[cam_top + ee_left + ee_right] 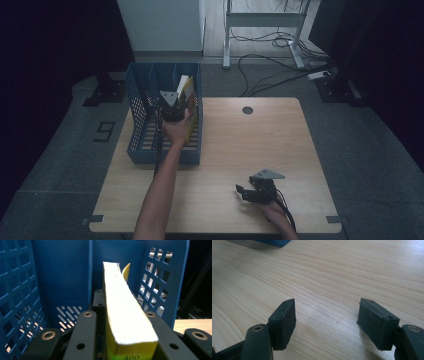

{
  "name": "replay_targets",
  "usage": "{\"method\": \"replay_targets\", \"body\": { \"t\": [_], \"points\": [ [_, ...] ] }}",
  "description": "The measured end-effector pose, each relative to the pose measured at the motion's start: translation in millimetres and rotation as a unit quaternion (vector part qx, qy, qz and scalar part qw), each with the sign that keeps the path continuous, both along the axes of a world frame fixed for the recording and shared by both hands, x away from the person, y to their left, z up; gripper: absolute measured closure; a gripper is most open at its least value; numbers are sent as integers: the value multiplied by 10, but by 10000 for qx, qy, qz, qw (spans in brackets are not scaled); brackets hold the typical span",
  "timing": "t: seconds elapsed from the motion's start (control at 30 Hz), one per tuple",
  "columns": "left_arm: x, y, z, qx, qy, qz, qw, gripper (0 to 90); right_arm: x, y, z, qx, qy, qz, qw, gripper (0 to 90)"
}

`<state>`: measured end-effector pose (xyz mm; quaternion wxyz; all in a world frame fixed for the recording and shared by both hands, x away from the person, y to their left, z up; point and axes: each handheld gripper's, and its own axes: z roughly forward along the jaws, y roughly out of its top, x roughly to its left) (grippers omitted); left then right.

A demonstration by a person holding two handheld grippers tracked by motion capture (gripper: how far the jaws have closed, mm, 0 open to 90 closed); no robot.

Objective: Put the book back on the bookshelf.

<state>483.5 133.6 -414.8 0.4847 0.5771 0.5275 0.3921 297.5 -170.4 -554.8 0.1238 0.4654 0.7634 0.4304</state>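
In the high view, the left gripper (175, 107) is closed on a thick yellow paperback book (186, 90) that stands in the right compartment of the blue perforated plastic file rack (137, 120); the right gripper (250, 192) rests well apart, low on the pale wooden table (280, 140).

In the left gripper view, the book's long axis runs straight away from the jaws, toward the rack's back wall.

In the right gripper view, the jaws stand apart and empty over the bare wood.

book (186, 97) in rack's (137, 115) right compartment | rack on table (280, 145), far-left
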Motion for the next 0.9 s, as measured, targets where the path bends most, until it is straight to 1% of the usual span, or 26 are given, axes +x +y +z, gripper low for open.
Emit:
{"method": "replay_targets", "body": {
  "t": [0.1,0.13,0.17,0.4,0.67,0.8,0.87,0.9],
  "points": [
    [-1,-9,-22,-3,22,-12,10000,752,0,0,0,0,1,0,10000,299],
    [-5,-13,-34,-10,-13,-8,10000,752,0,0,0,0,1,0,10000,299],
    [-3,-18,-45,-47,1,-27,10000,752,0,0,0,0,1,0,10000,298],
    [-5,-35,-62,-70,10,-77,9999,749,0,0,0,0,0,1,10000,298],
    [-3,-56,-62,-146,-5,-110,9998,749,-1,2,1,-13,-4,-1,10000,298],
    [12,-51,-53,-209,-19,-72,9998,751,1,-1,0,13,7,-5,10000,298],
    [15,-63,-39,-199,-37,-82,9998,752,1,-2,0,21,12,-7,10000,298],
    [18,-80,-27,-158,-51,-91,9998,752,1,-2,0,20,13,-7,10000,298]
  ]
}}
